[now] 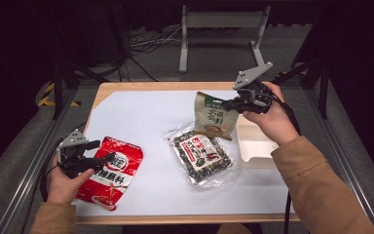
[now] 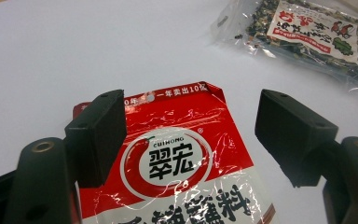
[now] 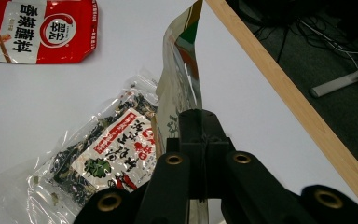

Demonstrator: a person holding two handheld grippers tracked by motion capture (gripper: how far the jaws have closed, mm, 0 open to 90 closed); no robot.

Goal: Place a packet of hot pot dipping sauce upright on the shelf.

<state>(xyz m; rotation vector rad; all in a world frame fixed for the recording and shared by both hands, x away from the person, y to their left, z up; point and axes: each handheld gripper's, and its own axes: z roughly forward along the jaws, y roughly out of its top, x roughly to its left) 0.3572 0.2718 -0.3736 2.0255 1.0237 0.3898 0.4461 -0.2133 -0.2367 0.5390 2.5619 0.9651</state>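
High view: right gripper (image 1: pixel 230 103) clenched on green pouch's (image 1: pixel 215 117) edge, lifted above clear bag (image 1: pixel 203 156). Pouch looks light, floppy, slick; pinch at seam. Left gripper (image 1: pixel 103 151) released over red pouch (image 1: pixel 111 171).

1. The high view looks forward and down from above the person's side, taking in the whole table (image 1: pixel 126 87), both forearms and the floor beyond.
2. The left gripper view sits low and close over the red packet (image 2: pixel 177 163), looking along its jaws across the white sheet toward the clear packet (image 2: pixel 307 37).
3. The right gripper view looks steeply down from above, close behind the green pouch (image 3: pixel 179 88), with the table's wooden edge running diagonally.
4. All three views share the red packet and the clear packet.
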